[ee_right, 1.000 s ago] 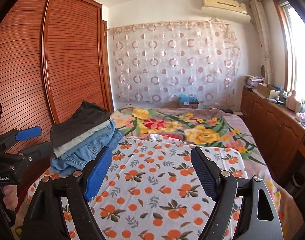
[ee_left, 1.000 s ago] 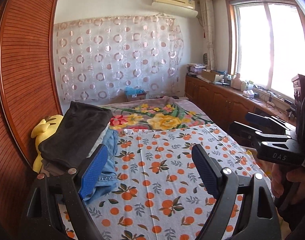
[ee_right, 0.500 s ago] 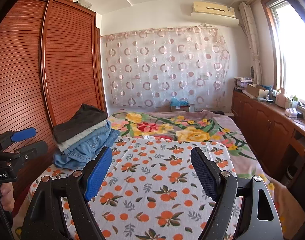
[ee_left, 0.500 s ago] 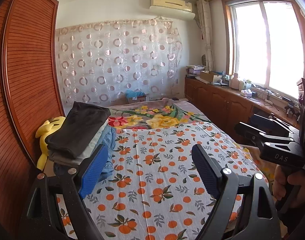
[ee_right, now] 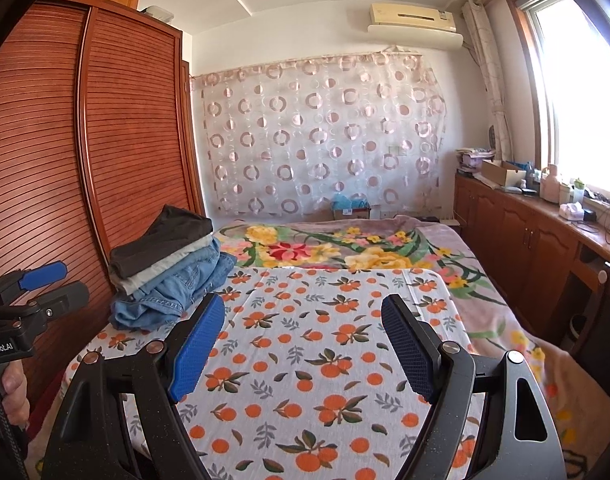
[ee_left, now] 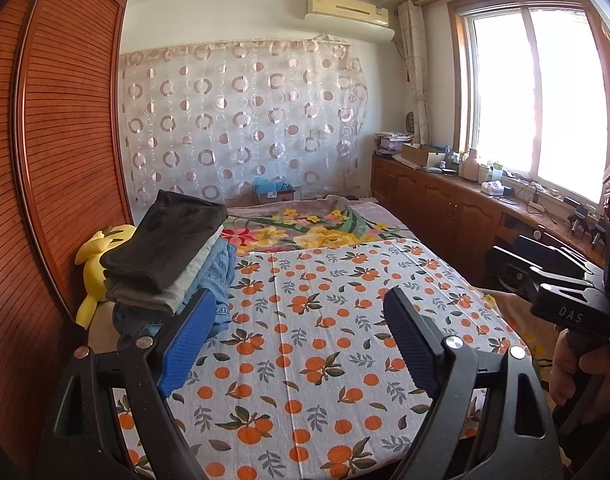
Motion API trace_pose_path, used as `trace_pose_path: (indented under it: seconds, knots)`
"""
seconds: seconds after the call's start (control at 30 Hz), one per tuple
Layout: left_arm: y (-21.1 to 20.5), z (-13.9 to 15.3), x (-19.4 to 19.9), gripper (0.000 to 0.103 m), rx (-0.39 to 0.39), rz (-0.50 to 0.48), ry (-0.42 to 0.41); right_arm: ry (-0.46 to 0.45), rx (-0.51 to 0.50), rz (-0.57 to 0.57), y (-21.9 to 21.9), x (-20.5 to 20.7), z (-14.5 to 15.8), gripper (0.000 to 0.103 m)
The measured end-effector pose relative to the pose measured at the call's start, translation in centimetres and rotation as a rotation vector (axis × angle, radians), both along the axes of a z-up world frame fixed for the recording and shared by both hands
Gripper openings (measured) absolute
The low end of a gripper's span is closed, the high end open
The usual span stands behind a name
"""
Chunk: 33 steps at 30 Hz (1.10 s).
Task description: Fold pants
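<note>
The stack of folded pants (ee_left: 173, 256) is sitting on the far left corner of the orange-print sheet (ee_left: 325, 344), just beyond the tip of the left gripper's (ee_left: 301, 334) left finger and partly hidden behind it; from the right wrist view the same stack (ee_right: 169, 276) is lying beyond and to the left of the right gripper's (ee_right: 303, 338) left finger, well apart from it. A black pair is lying on top, pale grey under it, blue denim at the bottom, all resting by the wardrobe (ee_left: 61, 168) with a yellow plush toy (ee_left: 95, 264) just behind.

Both grippers are standing wide open with nothing between the fingers, and neither is touching any cloth.

Against the earlier frames, both cameras are sitting further back from the bed: the stack is looking smaller and more of the sheet is showing ahead of the fingers. The stack itself is lying as it lay a second ago, and the jaws are spread as wide as they were.

Judging from this, the hands are backing away from finished pairs; no unfolded pants are showing on the sheet between or ahead of the fingers, so either the folding is done or the next pair is lying out of view
</note>
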<state>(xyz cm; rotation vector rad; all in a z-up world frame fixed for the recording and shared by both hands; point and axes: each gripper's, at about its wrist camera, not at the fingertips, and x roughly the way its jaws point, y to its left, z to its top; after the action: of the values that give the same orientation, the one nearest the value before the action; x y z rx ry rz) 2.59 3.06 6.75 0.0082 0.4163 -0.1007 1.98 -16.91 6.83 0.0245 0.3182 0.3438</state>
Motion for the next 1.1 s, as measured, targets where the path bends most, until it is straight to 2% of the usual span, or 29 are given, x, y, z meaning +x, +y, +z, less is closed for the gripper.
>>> trace_pose_path:
  seconds: [0.43,1.1]
  knots:
    - [1.3,-1.7,0.2,0.086,-0.028,0.034,0.036,0.014,-0.018,-0.021,0.2,0.8,-0.6,0.082]
    - [1.3,-1.9,0.2,0.086,-0.028,0.034,0.036,0.01,-0.031,-0.01,-0.3,0.3,-1.3,0.082]
